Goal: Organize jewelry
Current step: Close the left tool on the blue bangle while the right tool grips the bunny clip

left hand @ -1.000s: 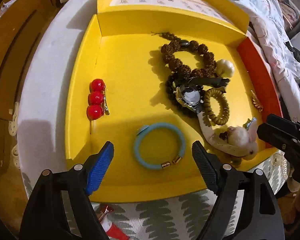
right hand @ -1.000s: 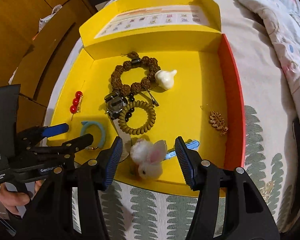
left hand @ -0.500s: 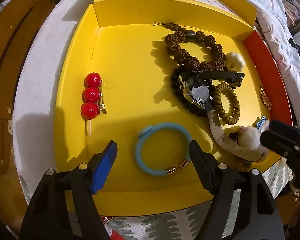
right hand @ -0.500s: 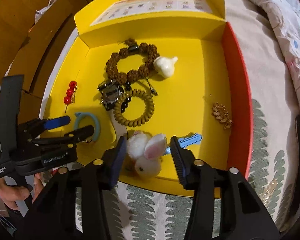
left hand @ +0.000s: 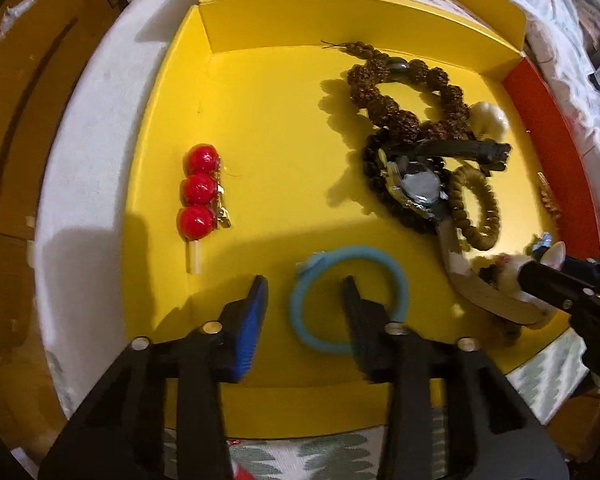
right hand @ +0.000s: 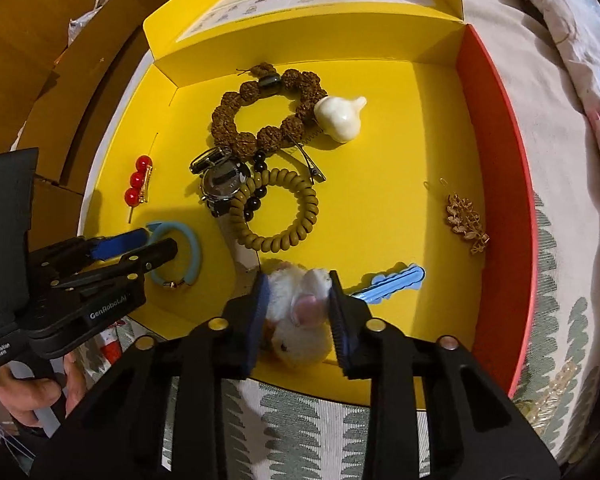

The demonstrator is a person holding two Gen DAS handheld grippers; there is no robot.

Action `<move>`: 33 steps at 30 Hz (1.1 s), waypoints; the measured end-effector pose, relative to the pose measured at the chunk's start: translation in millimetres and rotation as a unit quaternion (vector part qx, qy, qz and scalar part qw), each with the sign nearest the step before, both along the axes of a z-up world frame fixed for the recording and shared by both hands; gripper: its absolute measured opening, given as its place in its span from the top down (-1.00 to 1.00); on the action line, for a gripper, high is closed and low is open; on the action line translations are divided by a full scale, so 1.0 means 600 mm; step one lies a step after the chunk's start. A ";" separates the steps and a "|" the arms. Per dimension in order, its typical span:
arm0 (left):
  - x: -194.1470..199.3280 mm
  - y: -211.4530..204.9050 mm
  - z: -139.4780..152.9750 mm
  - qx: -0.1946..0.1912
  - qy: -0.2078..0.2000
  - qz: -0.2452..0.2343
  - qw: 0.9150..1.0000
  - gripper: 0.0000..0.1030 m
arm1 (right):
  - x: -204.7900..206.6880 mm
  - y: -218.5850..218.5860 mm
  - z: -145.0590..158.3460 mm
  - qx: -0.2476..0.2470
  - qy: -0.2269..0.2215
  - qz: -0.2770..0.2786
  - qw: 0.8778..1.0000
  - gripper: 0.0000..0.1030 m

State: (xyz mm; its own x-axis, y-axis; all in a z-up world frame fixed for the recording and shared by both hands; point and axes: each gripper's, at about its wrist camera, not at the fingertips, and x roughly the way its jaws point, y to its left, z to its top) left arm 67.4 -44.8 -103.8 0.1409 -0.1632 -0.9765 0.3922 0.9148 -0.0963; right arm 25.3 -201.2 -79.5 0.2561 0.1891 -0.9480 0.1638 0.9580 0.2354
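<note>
- The left gripper (left hand: 304, 296) points down into the shallow yellow cardboard tray (left hand: 260, 92). Its jaws have just been closing and straddle the near-left rim of the light-blue ring bracelet (left hand: 396, 280): one finger stands inside the ring, the other outside, not yet pinching.
- The right gripper (right hand: 297, 304), also just closing, squeezes the fluffy white rabbit hair tie (right hand: 300, 320) at the tray's near edge.

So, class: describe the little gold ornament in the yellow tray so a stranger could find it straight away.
Start at the yellow tray and find its one red wall. Just inside that wall, apart from the central heap, lies the gold ornament. Unlike the blue clip nearer the front, it is a small metallic cluster of leaf-like pieces, lying alone.
</note>
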 end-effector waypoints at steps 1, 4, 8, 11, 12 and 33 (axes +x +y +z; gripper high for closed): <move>0.001 0.000 -0.001 0.001 0.000 0.000 1.000 0.28 | 0.000 0.000 0.000 0.002 0.000 0.000 1.000 0.46; 0.000 -0.002 0.000 0.004 -0.002 -0.001 1.000 0.28 | 0.000 -0.002 -0.003 0.004 0.000 -0.003 1.000 0.51; 0.000 -0.004 0.003 0.005 -0.005 0.001 1.000 0.46 | -0.004 -0.004 0.002 0.007 -0.003 -0.005 1.000 0.64; -0.001 -0.007 0.001 0.002 -0.002 0.004 1.000 0.72 | -0.007 -0.004 0.003 0.007 -0.001 -0.005 1.000 0.68; 0.000 -0.004 0.002 0.002 -0.001 0.004 1.000 0.75 | -0.007 -0.006 0.003 0.008 -0.001 -0.008 1.000 0.70; -0.015 0.004 0.063 -0.033 -0.038 0.005 0.999 0.84 | -0.028 -0.012 0.074 0.001 -0.061 -0.027 0.998 0.83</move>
